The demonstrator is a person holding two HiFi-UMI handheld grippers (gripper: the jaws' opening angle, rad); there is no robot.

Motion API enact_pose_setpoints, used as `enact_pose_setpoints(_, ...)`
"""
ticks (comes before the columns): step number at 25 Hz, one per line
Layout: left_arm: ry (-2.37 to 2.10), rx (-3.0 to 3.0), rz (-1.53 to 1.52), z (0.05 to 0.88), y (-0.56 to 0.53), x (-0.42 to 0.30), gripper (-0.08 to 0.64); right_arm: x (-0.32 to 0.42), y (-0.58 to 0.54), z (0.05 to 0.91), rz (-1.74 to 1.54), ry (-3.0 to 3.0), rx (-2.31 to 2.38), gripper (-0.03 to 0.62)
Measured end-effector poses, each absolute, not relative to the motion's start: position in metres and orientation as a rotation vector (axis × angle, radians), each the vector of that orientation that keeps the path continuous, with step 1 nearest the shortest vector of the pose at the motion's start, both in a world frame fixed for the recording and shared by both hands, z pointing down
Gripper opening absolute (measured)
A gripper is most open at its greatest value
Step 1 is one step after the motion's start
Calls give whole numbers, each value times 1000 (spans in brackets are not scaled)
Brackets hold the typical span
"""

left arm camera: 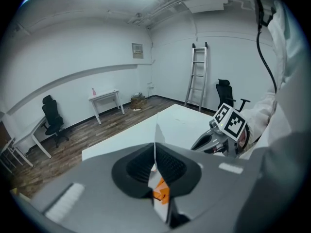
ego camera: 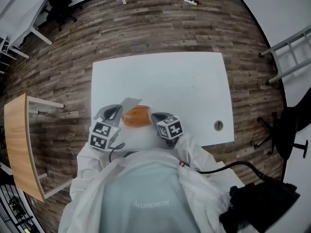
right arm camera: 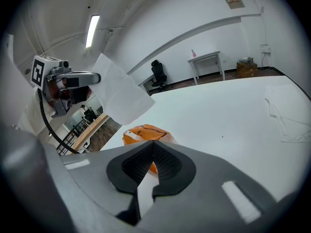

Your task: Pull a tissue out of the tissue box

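Left gripper [ego camera: 116,112] is pinching a tissue [ego camera: 130,102]. Right gripper [ego camera: 155,116], jaws together, is hiding the orange pack [ego camera: 136,116]'s near edge

The white bench [ego camera: 194,81] stands on a dark plank floor [ego camera: 146,28], its top plain and rectangular. An orange tissue pack [ego camera: 136,116] lies on it, close to the edge nearest the person and left of the middle. Well apart from it, near the right-hand corner of that same edge, a small round grommet [ego camera: 218,125] sits in the bench top.
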State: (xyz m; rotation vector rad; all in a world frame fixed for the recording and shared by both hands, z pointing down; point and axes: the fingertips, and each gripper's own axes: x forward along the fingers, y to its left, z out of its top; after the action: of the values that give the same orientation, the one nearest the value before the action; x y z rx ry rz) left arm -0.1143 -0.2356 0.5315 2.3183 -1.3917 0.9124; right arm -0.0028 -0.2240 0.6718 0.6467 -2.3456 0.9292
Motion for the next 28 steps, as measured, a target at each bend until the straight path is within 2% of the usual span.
enact_pose_setpoints(20,-1487,2344,755,518,-245,-109,2,26,-233,660,942,-2354,760,2)
enact_pose_setpoints(28,-1539,2310,551,509,-233,-126,2,21,-226,648,910,-2365,784,2)
